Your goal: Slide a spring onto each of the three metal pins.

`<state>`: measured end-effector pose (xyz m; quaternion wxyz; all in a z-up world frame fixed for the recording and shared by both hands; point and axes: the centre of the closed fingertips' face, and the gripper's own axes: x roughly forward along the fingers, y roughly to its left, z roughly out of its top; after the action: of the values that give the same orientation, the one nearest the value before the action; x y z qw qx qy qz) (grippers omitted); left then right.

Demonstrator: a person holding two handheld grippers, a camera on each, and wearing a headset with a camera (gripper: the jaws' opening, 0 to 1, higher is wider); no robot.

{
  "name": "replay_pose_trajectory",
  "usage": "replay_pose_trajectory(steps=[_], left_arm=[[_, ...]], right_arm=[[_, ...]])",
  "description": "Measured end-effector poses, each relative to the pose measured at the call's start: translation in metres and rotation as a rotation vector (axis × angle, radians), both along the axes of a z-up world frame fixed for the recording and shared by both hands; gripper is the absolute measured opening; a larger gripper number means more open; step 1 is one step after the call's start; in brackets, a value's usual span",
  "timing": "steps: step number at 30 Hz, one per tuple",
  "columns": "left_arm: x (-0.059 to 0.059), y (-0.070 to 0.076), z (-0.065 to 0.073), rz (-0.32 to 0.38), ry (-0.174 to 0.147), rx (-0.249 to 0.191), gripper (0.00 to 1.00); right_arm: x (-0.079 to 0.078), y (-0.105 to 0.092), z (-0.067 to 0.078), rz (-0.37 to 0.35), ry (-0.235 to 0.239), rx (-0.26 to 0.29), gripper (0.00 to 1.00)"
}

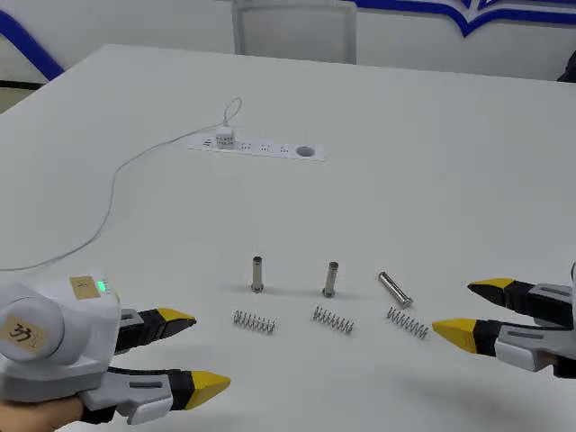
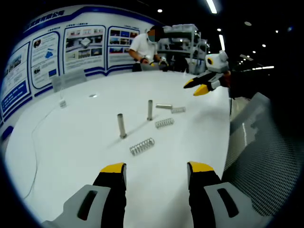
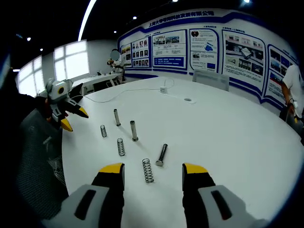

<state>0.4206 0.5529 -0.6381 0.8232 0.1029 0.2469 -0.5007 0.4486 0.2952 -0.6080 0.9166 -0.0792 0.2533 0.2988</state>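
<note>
Three metal pins are on the white table: the left pin (image 1: 257, 274) and the middle pin (image 1: 330, 279) stand upright, the right pin (image 1: 394, 290) lies on its side. In front of each lies a loose spring: left spring (image 1: 254, 321), middle spring (image 1: 333, 319), right spring (image 1: 407, 322). My left gripper (image 1: 193, 352) is open at the near left, short of the left spring (image 2: 142, 146). My right gripper (image 1: 474, 309) is open at the near right, just right of the right spring (image 3: 147, 170) and lying pin (image 3: 161, 155).
A white power strip (image 1: 256, 147) with a plugged-in adapter (image 1: 224, 139) and a cable (image 1: 108, 202) trailing left lies farther back. A chair back (image 1: 294, 29) stands at the table's far edge. In the left gripper view a person (image 2: 145, 46) stands beyond the table.
</note>
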Motion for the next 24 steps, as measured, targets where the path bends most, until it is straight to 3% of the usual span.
replay_pose_trajectory(steps=[7,13,20,24], left_arm=[[0.001,0.001,0.001,0.002,-0.005,0.002,0.53],[0.001,0.001,0.001,0.003,-0.007,0.004,0.52],[0.001,0.001,-0.001,0.002,-0.002,0.008,0.52],[0.001,0.001,-0.002,0.001,0.0,0.008,0.52]], right_arm=[[0.024,0.01,0.002,0.005,0.031,-0.048,0.4],[0.045,0.02,-0.005,0.002,0.081,-0.075,0.36],[0.068,0.024,-0.028,-0.032,0.159,-0.149,0.28],[0.077,0.028,-0.039,-0.055,0.194,-0.157,0.27]])
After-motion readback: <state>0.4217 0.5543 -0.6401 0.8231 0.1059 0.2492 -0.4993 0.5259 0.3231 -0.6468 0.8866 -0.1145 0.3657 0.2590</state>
